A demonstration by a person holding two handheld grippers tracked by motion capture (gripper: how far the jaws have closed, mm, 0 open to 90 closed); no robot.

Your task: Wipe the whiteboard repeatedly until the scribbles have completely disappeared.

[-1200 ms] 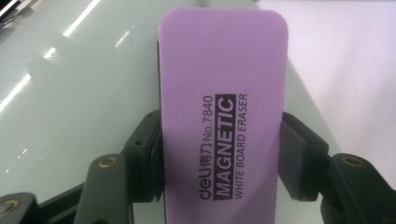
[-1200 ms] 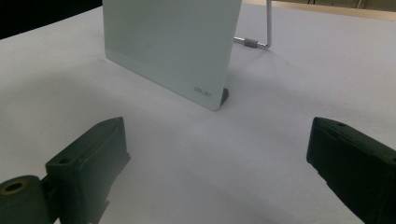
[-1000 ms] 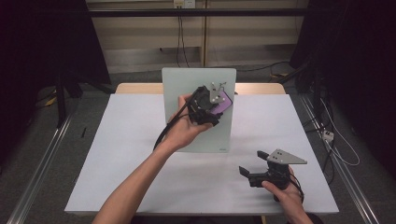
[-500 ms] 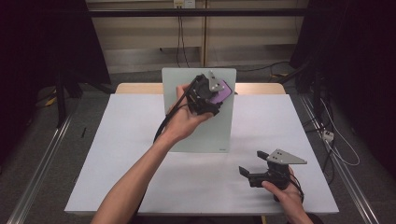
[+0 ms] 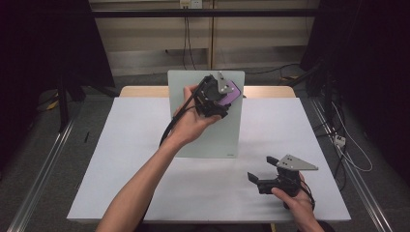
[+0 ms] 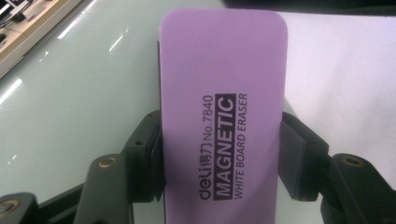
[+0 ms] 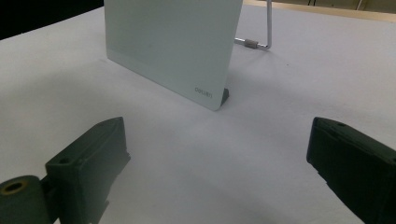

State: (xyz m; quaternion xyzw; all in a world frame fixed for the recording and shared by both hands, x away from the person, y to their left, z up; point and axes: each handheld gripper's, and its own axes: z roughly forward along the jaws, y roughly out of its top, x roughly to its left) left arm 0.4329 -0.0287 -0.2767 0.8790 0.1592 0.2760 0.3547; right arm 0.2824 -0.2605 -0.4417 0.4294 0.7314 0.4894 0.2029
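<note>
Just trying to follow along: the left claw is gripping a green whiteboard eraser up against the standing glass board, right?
Not quite: the eraser is purple, not green, as the left gripper view shows. The rest holds: the left claw grips it up against the standing glass board.

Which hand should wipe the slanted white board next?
The left. Its left gripper already clamps the purple rectangular magnetic whiteboard eraser against the pale glass desktop whiteboard, while the right gripper rests open on the table, apart.
</note>
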